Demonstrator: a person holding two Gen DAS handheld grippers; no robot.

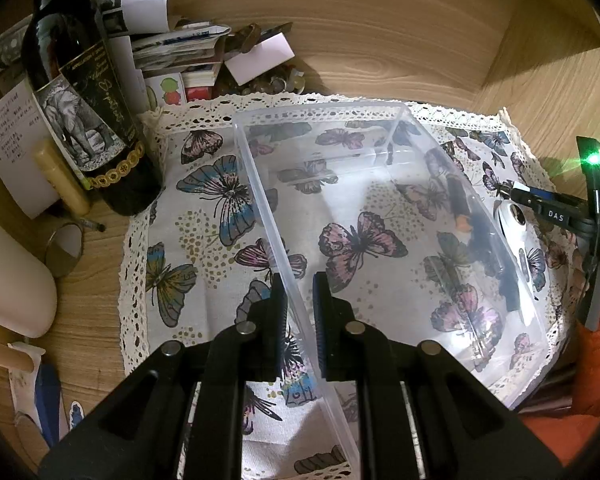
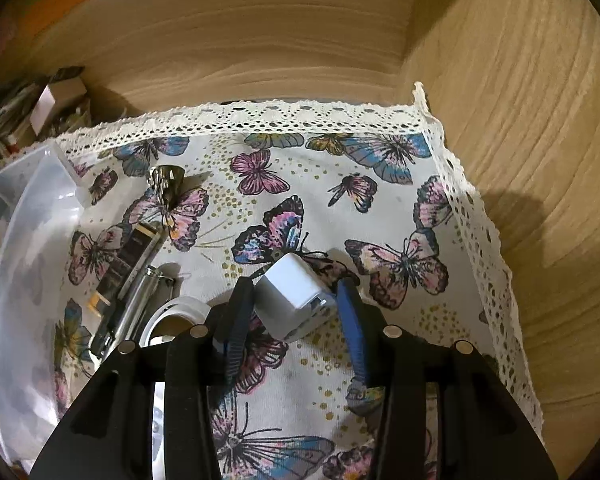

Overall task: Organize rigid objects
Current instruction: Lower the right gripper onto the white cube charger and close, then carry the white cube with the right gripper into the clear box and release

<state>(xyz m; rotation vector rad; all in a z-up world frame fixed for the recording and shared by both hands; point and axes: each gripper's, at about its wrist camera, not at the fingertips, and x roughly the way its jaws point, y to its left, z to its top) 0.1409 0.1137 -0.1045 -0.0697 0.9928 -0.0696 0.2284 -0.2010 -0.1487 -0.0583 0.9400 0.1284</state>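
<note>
1. Wine bottle [image 1: 84, 120], dark glass, elephant label: stood upright just off the left edge of the butterfly cloth [image 1: 204, 208], with papers and small boxes [image 1: 172, 48] heaped behind it. That side probably offered little room for moving.

2. Left gripper [image 1: 300, 312]: fingers closed on the left wall of the clear plastic bin [image 1: 340, 184], one finger inside and one outside, apparently to steady the container while it was loaded. The bin lay on the middle of the cloth and looked empty.

3. Between the bin's right wall and the right gripper, on the cloth: a metal thimble-like piece [image 2: 166, 184], a dark flat bar [image 2: 128, 264], a silvery cylinder [image 2: 140, 300] and a roll of white tape [image 2: 176, 312], lying close together, some touching. All awaited sorting.

4. Right gripper [image 2: 296, 300]: fingers parted around a white cube charger [image 2: 292, 296], tilted between the pads. Whether the pads pressed it could not be told; the left looked close, the right stood slightly apart.

5. Open room: bare cloth lay ahead and to the right of the charger, up to the lace border [image 2: 472, 208]; wooden walls rose beyond the cloth's far and right edges.
</note>
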